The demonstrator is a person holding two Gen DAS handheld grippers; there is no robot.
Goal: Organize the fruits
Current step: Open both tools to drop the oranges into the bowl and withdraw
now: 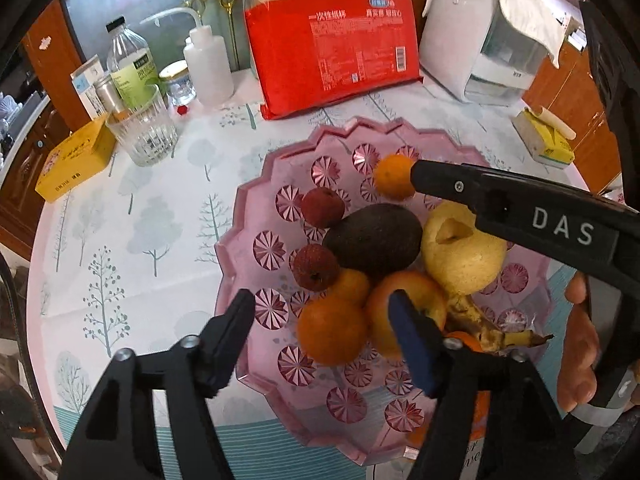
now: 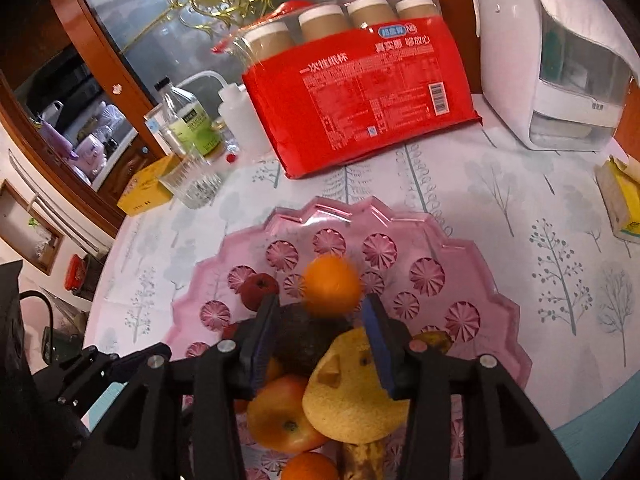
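I am holding my right gripper with jaws spread, nothing clamped; one small orange is sitting just past its tips in the pink tray. My left gripper is hanging agape over one big orange. Between them: one avocado, long axis crosswise; two lychees; one pear. Beyond are standing a red cup pack and a glass.

**Hidden, cropped and blurred regions**

Small orange: motion-blurred in the right wrist view; contact with the right gripper cannot be told. Banana: its near end is hidden behind the left gripper. Pink tray: near rim partly covered by gripper arms. Red pack: print too small to read.
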